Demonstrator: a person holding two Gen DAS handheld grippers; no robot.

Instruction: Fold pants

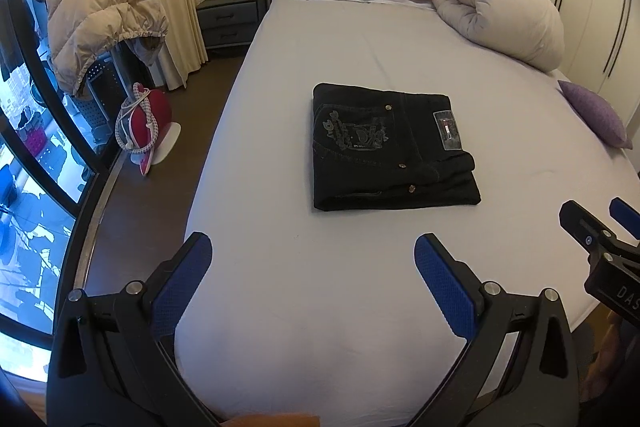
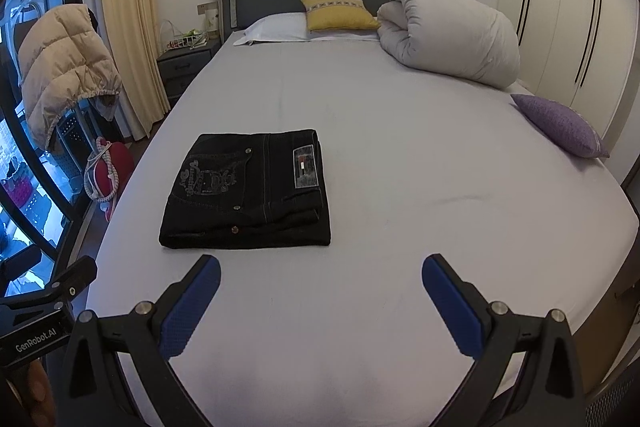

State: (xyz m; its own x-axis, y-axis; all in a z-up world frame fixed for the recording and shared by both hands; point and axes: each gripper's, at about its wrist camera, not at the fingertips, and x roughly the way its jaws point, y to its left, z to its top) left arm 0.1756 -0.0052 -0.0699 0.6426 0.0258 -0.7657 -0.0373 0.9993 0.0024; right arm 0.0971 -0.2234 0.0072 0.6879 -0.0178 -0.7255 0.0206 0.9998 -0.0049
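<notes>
The black pants (image 1: 394, 149) lie folded into a neat rectangle on the pale bed (image 1: 360, 51), pocket embroidery and waist label facing up. The left hand-held gripper (image 1: 313, 259) hangs over the near edge of the mattress, jaws spread wide and empty, well short of the bundle. The right hand-held gripper (image 2: 321, 277) is released too, blue pads (image 2: 452, 303) parted, holding nothing, pants just ahead to its left. A rolled duvet (image 2: 452, 31) sits by the headboard.
</notes>
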